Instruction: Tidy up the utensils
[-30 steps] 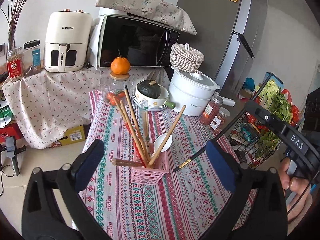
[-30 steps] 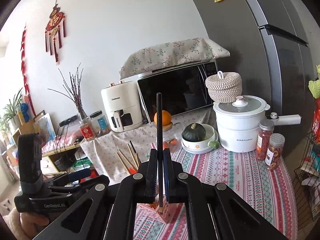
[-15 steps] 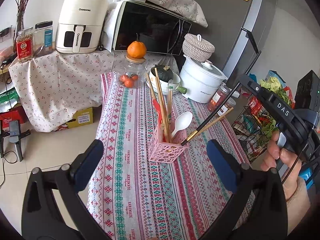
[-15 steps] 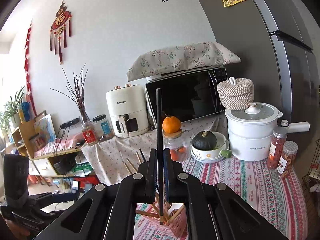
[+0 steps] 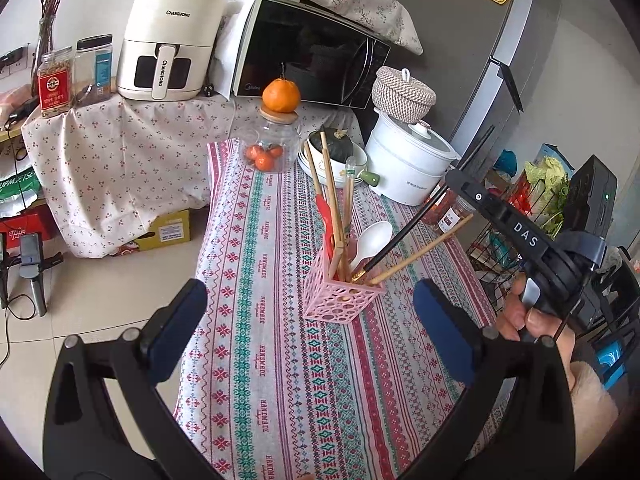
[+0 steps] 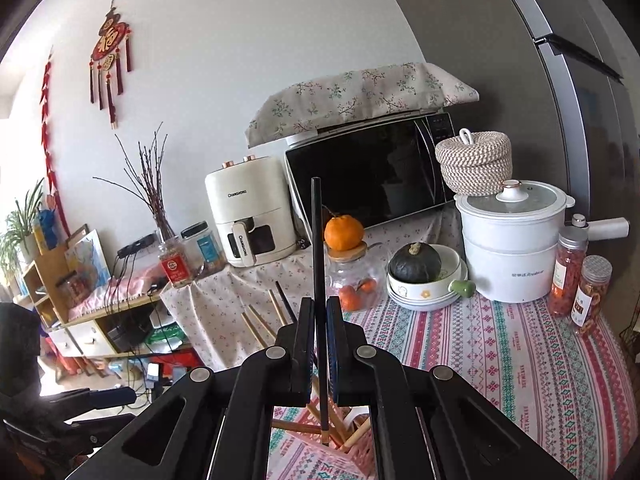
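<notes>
The black chopstick [image 6: 316, 264] stands near the centre of the right wrist view, clamped upright between the closed jaws of the right gripper [image 6: 319, 344]. Its pale lower tip sits inside the top of the pink perforated holder [image 5: 340, 294], which appears at the bottom edge of that view and at the centre of the left wrist view, standing on the patterned tablecloth [image 5: 280, 380].

Contents of the holder: several wooden chopsticks [image 5: 330, 200] leaning toward the upper left, one wooden chopstick [image 5: 420, 252] leaning to the right, a red-handled utensil [image 5: 325, 220] and a white spoon [image 5: 372, 240].

The left gripper [image 5: 308, 320] occupies the lower part of its own view, jaws spread wide and empty, with the holder seen between them and farther along the table. A hand [image 5: 532, 320] at the right edge of that view grips the handle of the right gripper.

Upper centre, behind the holder: a glass jar [image 5: 272, 144] holding small orange fruits, with an orange [image 5: 281, 95] resting on its lid. Just to the right, a dark squash [image 5: 334, 146] lies in stacked white bowls [image 5: 320, 168]. Beside these stands a white lidded pot [image 5: 408, 164], and two lidded spice jars [image 6: 576, 276] stand at the right of the right wrist view.
</notes>
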